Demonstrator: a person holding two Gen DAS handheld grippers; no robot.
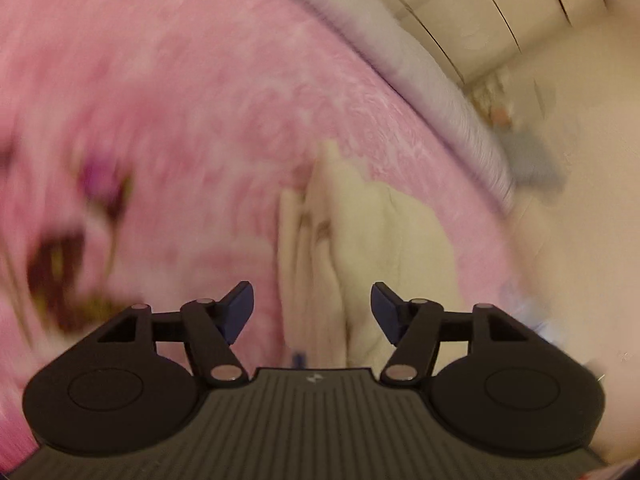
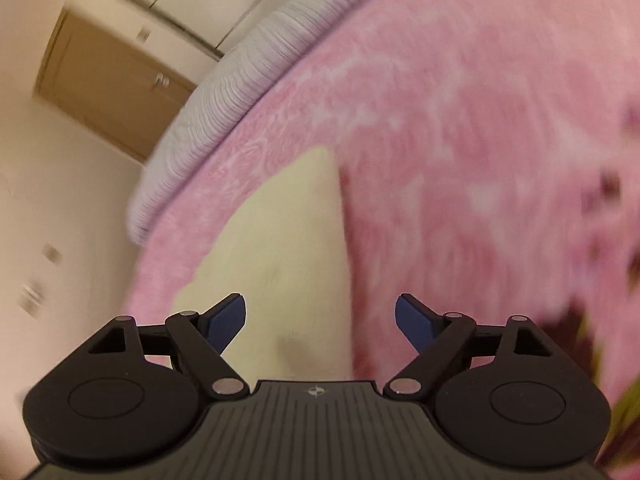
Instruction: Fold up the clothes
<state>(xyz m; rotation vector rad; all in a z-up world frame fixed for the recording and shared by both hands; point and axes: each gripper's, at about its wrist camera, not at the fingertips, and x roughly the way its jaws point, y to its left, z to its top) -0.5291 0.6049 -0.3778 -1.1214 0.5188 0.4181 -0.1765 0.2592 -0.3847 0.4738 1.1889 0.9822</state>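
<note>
A cream-coloured garment lies rumpled on a pink blanket, just ahead of my left gripper. That gripper is open, its blue pads apart, and nothing is between them. In the right wrist view the same cream garment lies flat and smooth on the pink blanket. My right gripper hovers over the cloth's near part, open wide, with nothing gripped. Both views are blurred by motion.
A grey ribbed bed edge runs along the blanket. A dark floral print marks the blanket. White cabinets, a brown door and pale floor lie beyond the bed.
</note>
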